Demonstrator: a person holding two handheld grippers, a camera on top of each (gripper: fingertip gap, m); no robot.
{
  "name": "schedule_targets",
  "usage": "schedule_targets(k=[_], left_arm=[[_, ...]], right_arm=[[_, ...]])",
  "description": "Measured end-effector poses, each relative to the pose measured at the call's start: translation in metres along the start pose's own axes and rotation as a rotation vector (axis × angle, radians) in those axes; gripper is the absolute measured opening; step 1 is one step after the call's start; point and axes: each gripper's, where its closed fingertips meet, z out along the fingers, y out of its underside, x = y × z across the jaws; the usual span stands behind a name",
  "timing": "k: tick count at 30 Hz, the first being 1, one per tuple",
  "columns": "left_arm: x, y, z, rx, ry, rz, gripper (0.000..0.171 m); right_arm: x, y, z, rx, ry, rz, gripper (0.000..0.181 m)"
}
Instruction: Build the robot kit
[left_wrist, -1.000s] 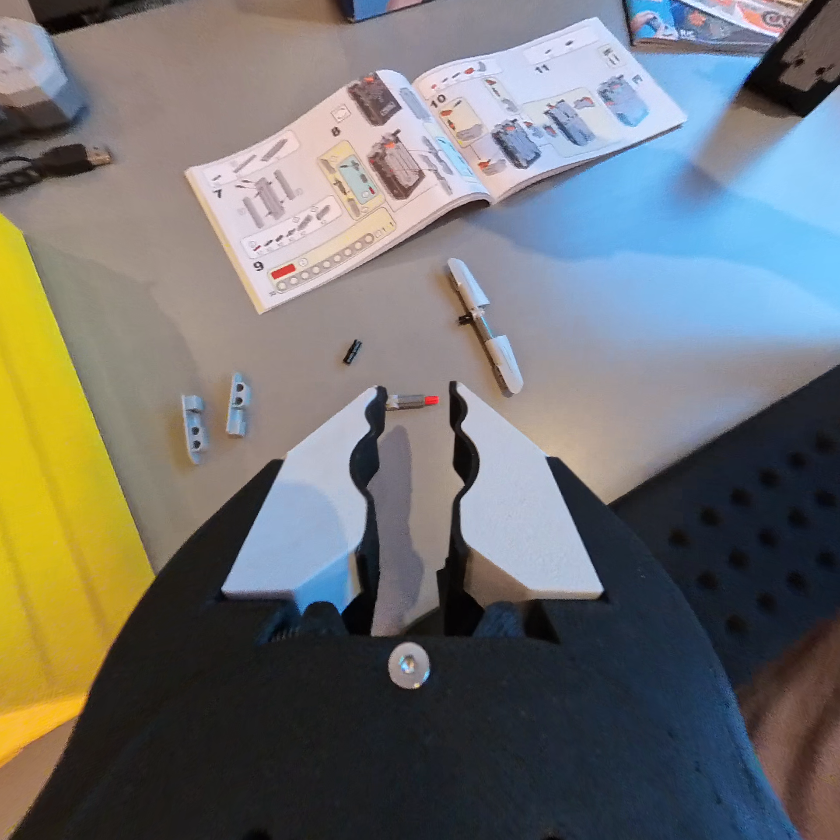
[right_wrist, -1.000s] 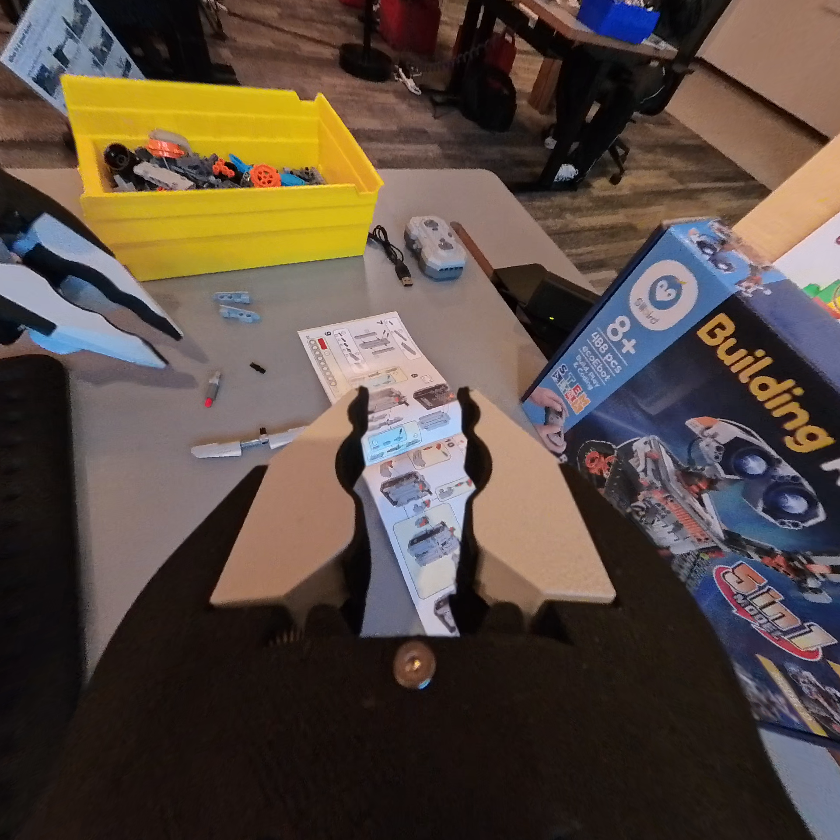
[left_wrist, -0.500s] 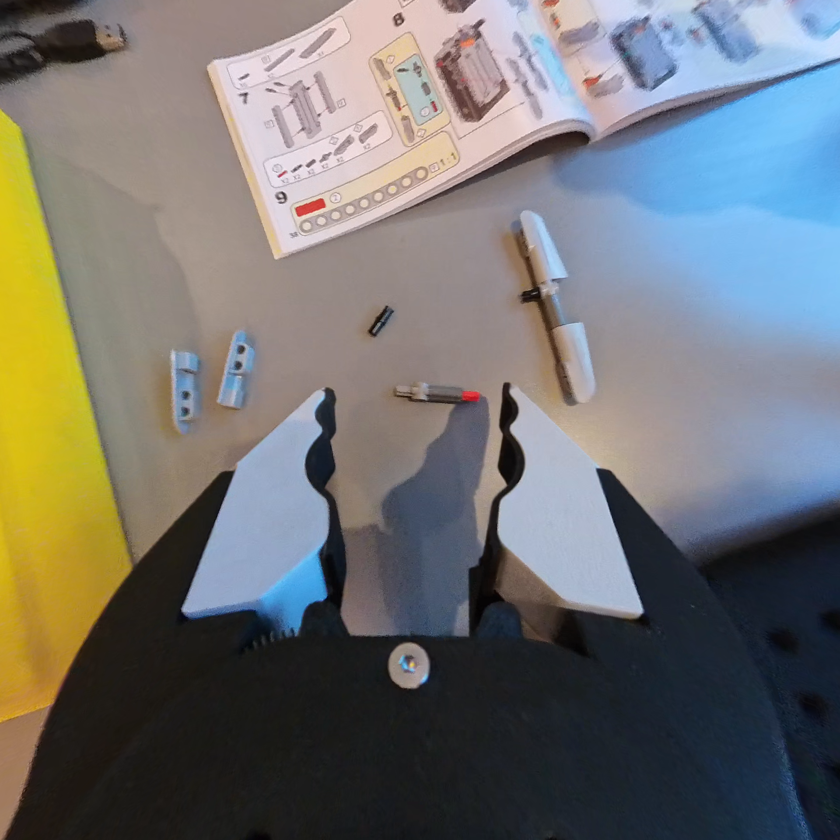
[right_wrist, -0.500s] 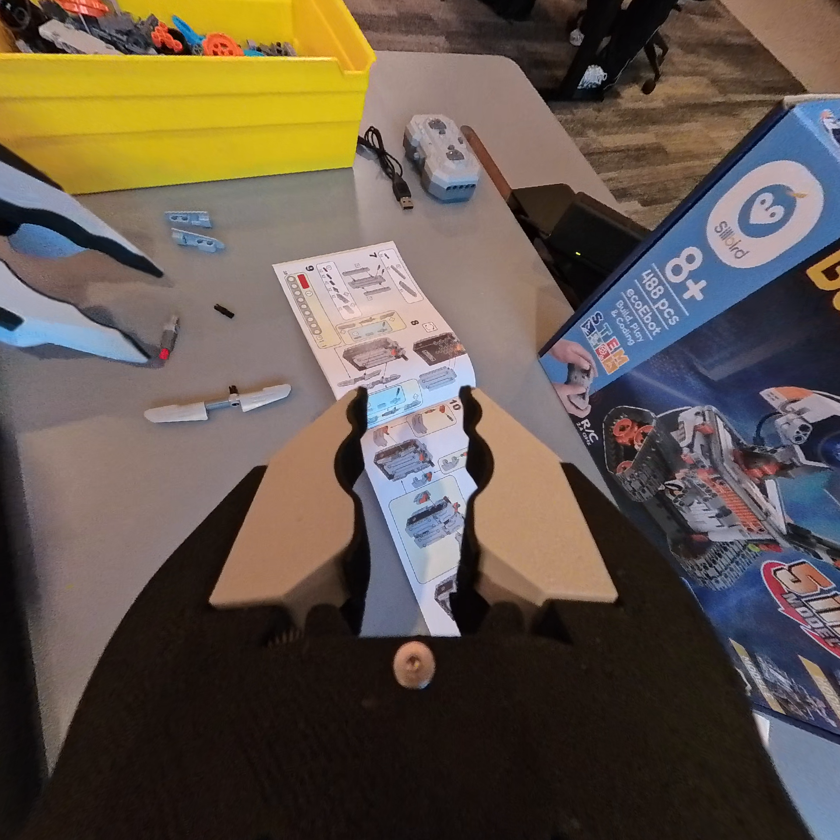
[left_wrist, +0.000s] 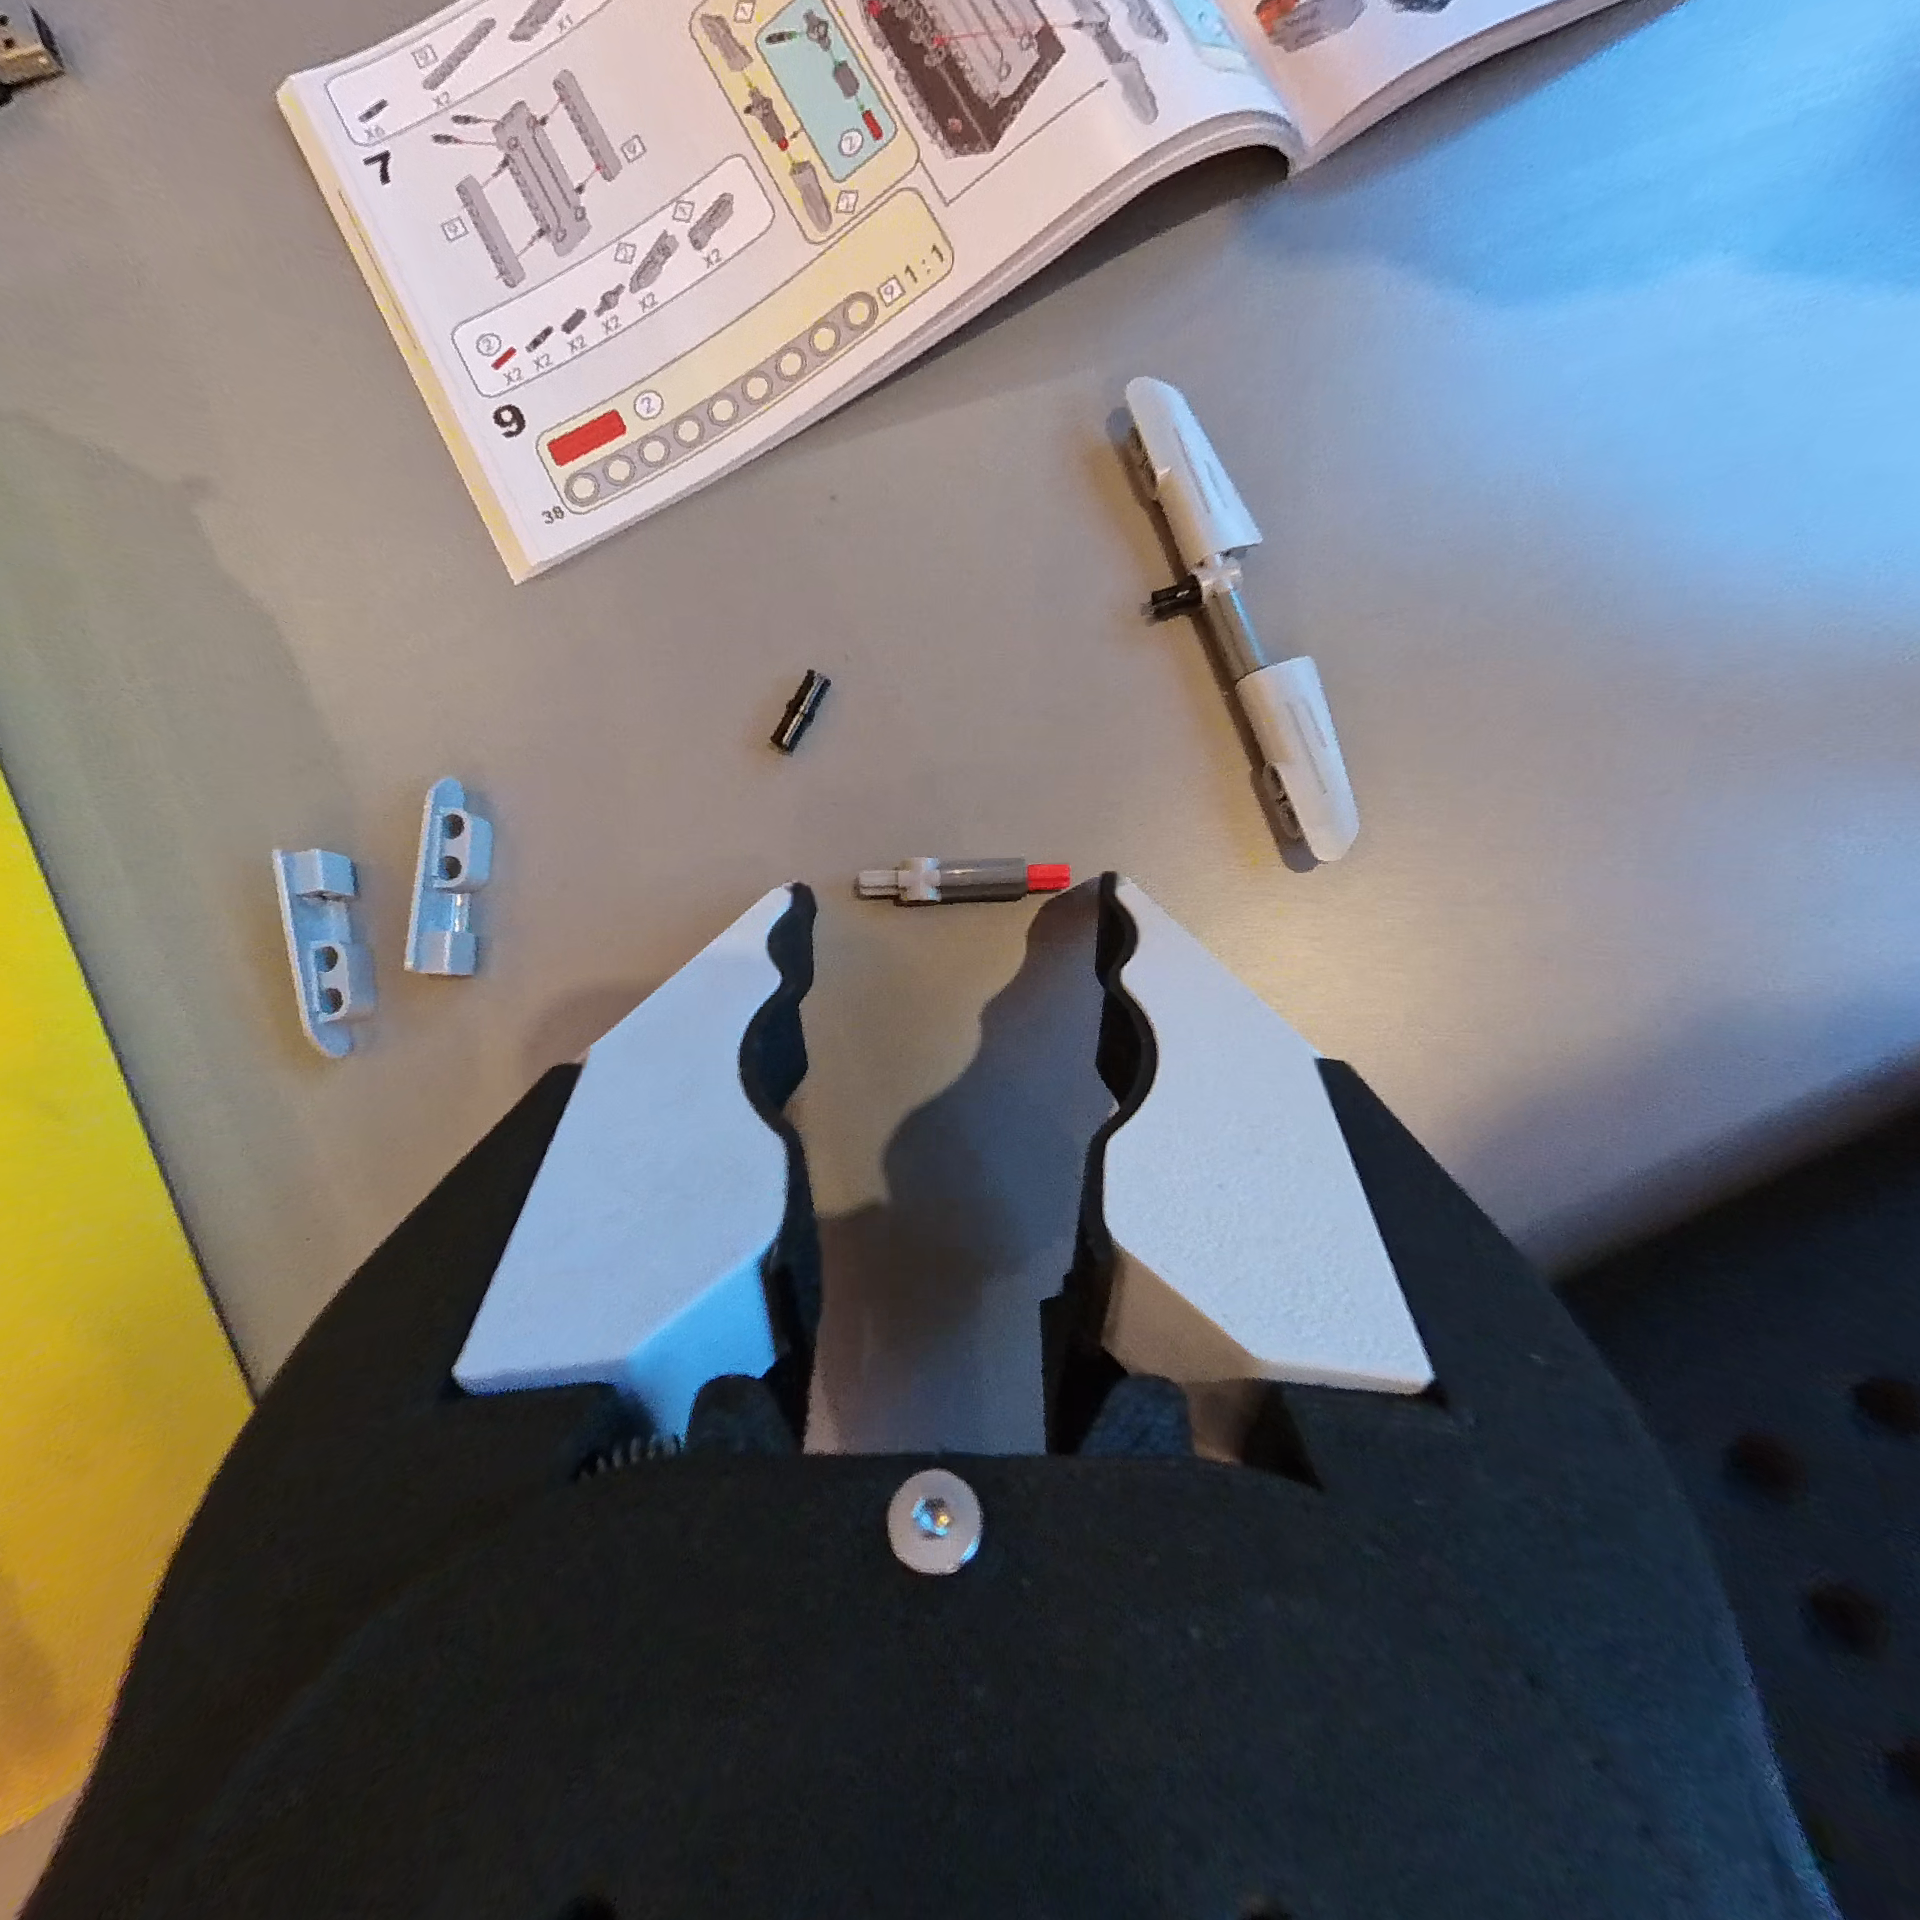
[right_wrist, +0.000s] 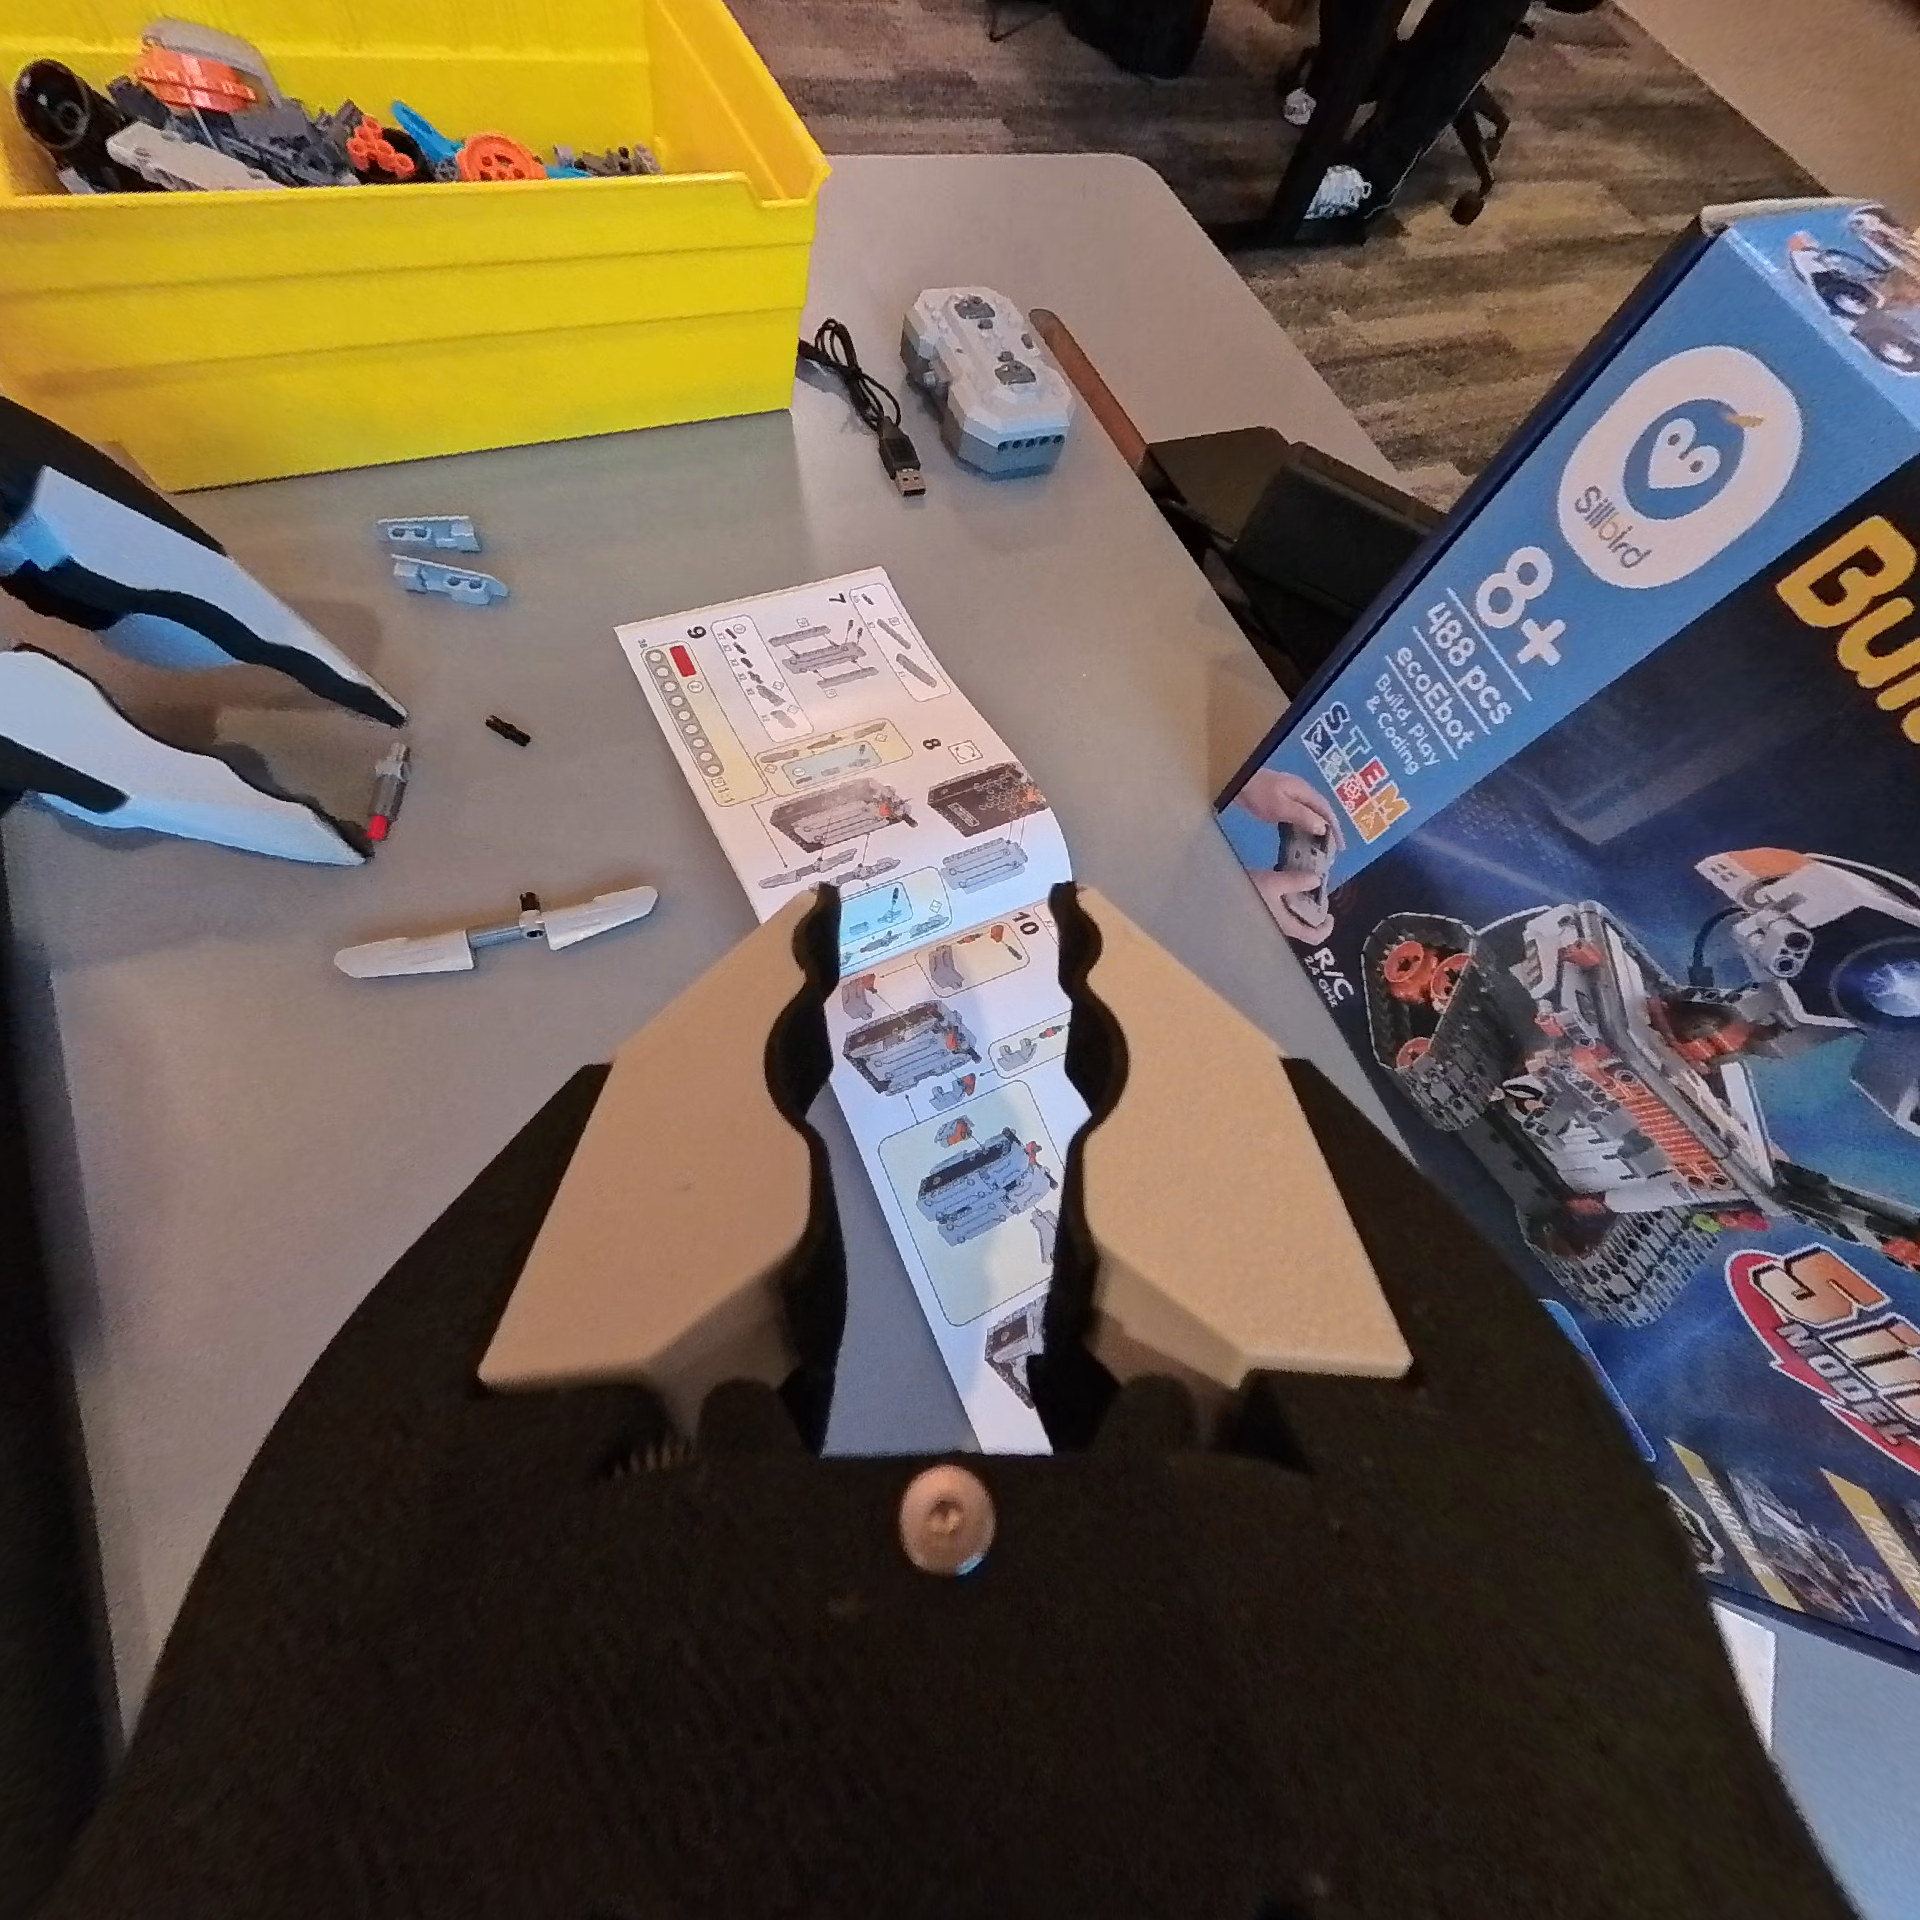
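Note:
My left gripper is open, low over the grey table, its fingertips on either side of a small grey pin with a red tip, which lies crosswise just ahead of them. It also shows in the right wrist view, with the pin between its tips. A small black pin lies just beyond. A white winged piece on a grey axle lies to the right. Two light-blue bricks lie to the left. My right gripper is open and empty above the open instruction booklet.
A yellow bin of loose parts stands at the far left of the table. A grey remote-like unit and a black cable lie behind the booklet. A large blue toy box stands on the right. A black perforated mat lies near. The grey remote-like unit is about 30 cm from my left fingertips and 35 cm from my right.
My left gripper has opened wider and moved forward and down, so the red-tipped pin now sits between its tips. The right gripper has drifted closer over the booklet.

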Motion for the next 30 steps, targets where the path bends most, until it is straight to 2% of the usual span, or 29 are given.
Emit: schedule_targets(k=[1, 10, 17, 20, 25, 30], left_arm=[[0.0, -0.001, 0.0, 0.006, 0.009, -0.007, 0.053], [0.002, -0.002, 0.002, 0.019, 0.013, 0.005, 0.042], [-0.003, -0.003, -0.002, 0.028, -0.011, 0.039, 0.039], [0.0, -0.017, -0.016, 0.112, -0.059, 0.139, 0.039], [0.015, -0.051, -0.054, 0.251, -0.211, 0.412, 0.039], [0.037, -0.073, -0.079, 0.358, -0.276, 0.577, 0.039]], right_arm=[[0.0, 0.0, 0.0, 0.001, 0.001, -0.001, 0.041], [-0.001, 0.0, 0.0, 0.003, -0.01, 0.005, 0.041], [-0.017, 0.007, 0.017, -0.013, -0.096, 0.042, 0.041], [-0.038, 0.007, 0.031, 0.008, -0.218, 0.126, 0.041], [-0.1, -0.007, 0.047, 0.058, -0.539, 0.294, 0.04], [-0.153, -0.017, 0.045, 0.052, -0.859, 0.477, 0.039]])
